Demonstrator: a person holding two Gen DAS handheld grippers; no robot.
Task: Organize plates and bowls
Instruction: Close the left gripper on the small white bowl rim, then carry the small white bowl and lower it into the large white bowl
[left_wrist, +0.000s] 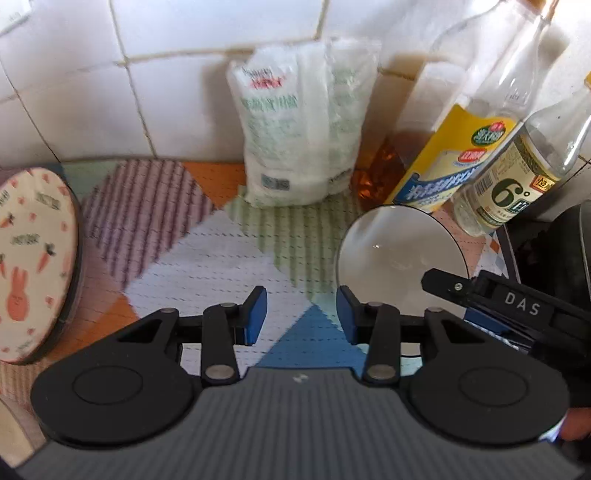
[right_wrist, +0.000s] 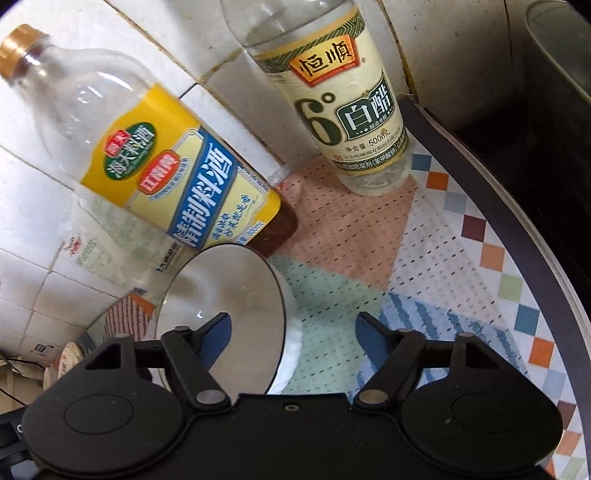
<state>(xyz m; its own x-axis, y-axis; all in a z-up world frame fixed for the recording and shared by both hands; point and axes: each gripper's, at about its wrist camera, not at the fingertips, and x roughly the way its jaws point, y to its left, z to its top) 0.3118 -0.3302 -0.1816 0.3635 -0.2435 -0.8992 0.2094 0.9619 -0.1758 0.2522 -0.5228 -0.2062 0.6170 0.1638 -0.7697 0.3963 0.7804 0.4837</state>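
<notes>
A white bowl with a dark rim (left_wrist: 400, 254) sits on the patterned mat at the right; it also shows in the right wrist view (right_wrist: 229, 295). My right gripper (right_wrist: 293, 328) is open, its left finger over the bowl's inside and its right finger outside the rim, so the jaws straddle the rim. In the left wrist view the right gripper (left_wrist: 476, 299) reaches the bowl from the right. My left gripper (left_wrist: 301, 314) is open and empty above the mat, just left of the bowl. A round plate with a rabbit and carrot print (left_wrist: 33, 258) lies at the far left.
A white plastic bag (left_wrist: 299, 125) leans on the tiled wall. A cooking wine bottle (right_wrist: 147, 147) and a white vinegar bottle (right_wrist: 343, 103) stand close behind the bowl. A dark stove edge (right_wrist: 517, 206) borders the mat on the right.
</notes>
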